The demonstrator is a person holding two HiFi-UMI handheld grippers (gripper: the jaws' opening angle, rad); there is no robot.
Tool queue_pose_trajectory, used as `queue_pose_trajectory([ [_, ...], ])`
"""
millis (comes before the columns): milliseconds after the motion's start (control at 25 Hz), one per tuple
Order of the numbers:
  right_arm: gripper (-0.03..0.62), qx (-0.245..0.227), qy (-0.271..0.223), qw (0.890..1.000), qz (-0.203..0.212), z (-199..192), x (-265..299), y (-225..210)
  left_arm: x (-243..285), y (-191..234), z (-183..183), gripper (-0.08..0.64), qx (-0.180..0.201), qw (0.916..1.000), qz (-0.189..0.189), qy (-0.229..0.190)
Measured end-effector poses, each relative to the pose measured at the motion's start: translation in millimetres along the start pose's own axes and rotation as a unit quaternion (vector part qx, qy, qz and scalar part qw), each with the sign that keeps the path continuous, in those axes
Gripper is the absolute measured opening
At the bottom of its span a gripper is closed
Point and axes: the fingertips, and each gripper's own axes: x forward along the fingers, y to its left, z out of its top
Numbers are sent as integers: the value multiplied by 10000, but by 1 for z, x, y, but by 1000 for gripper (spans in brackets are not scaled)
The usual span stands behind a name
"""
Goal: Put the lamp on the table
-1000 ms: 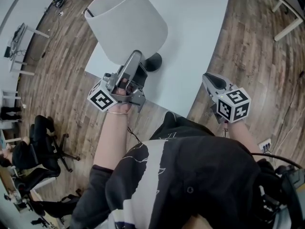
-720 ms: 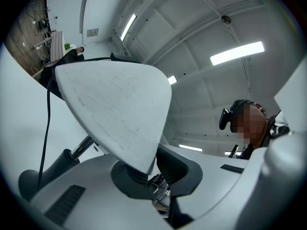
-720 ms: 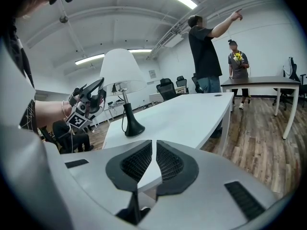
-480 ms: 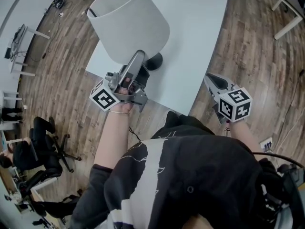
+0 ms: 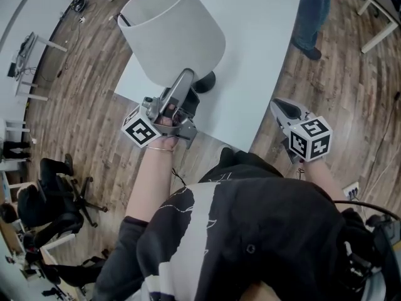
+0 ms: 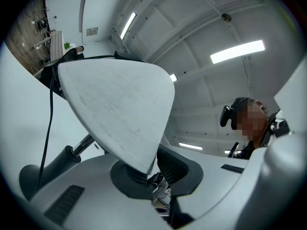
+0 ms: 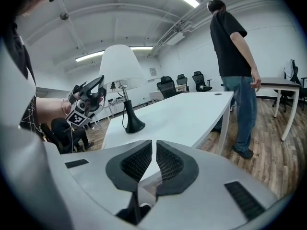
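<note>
1. Head view: the left hand-held gripper (image 5: 187,75) reaches up to the lower rim of the lamp (image 5: 172,30), whose white shade (image 5: 182,17) spreads just beyond its tips. The lamp's black base (image 5: 205,81) stands on the white table (image 5: 263,36), just to the right of this gripper and near the table's edge. The right hand-held gripper (image 5: 280,107) is well apart from the lamp, off the table's side and over the wood floor (image 5: 332,74).
2. Left gripper view: the jaws are pinched tight on the rim of the shade (image 6: 120,104) (it fills most of the space above them). The metal stem (image 6: 81,145) and a dark cord (image 6: 48,114) lie to the left of the jaws.
3. Right gripper view: the jaws are all but together, with nothing between them. Ahead and to their left, the lamp (image 7: 122,71) stands with its base on the table (image 7: 192,114). A person (image 7: 235,56) in jeans stands ahead to the right, beside the table.
</note>
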Motion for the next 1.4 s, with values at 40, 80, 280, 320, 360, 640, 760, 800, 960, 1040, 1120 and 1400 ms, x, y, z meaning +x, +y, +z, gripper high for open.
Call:
queue_pose_trajectory([
  [40, 38, -3, 6, 10000, 0, 0, 0, -1, 0, 0, 0, 26, -7, 10000, 1, -8],
  [80, 38, -6, 12, 10000, 1, -1, 1, -1, 0, 1, 0, 26, -9, 10000, 8, -13],
  [280, 39, -10, 44, 10000, 23, -2, 5, -1, 0, 2, -2, 29, 26, 10000, 35, 27],
  [320, 38, -9, 42, 10000, 31, -1, 5, 0, 0, 2, -2, 29, 26, 10000, 33, 26],
  [360, 38, -12, 41, 10000, 39, -1, 5, 0, 0, 1, -2, 29, 27, 10000, 30, 20],
  [640, 38, -20, 42, 10000, 69, -1, 7, 4, -2, 4, -2, 29, 78, 10000, 38, 34],
  [760, 38, -22, 43, 10000, 72, 0, 6, 4, -1, 3, -3, 31, 83, 10000, 35, 30],
  [800, 38, -23, 43, 10000, 74, 0, 5, 4, 0, 3, -3, 31, 85, 10000, 35, 31],
  [960, 38, -28, 26, 10000, 77, 2, 3, 4, 0, 1, -5, 32, 80, 10000, 33, 49],
  [1040, 39, -21, 20, 10000, 77, 2, 2, 4, 0, 0, -6, 34, 76, 10000, 31, 49],
  [1120, 38, -24, 22, 10000, 82, 2, 2, 5, 0, 1, -6, 34, 72, 10000, 47, 37],
  [1400, 38, -42, 19, 9999, 109, 2, 1, 8, 1, 2, -6, 44, 51, 9999, 97, 22],
])
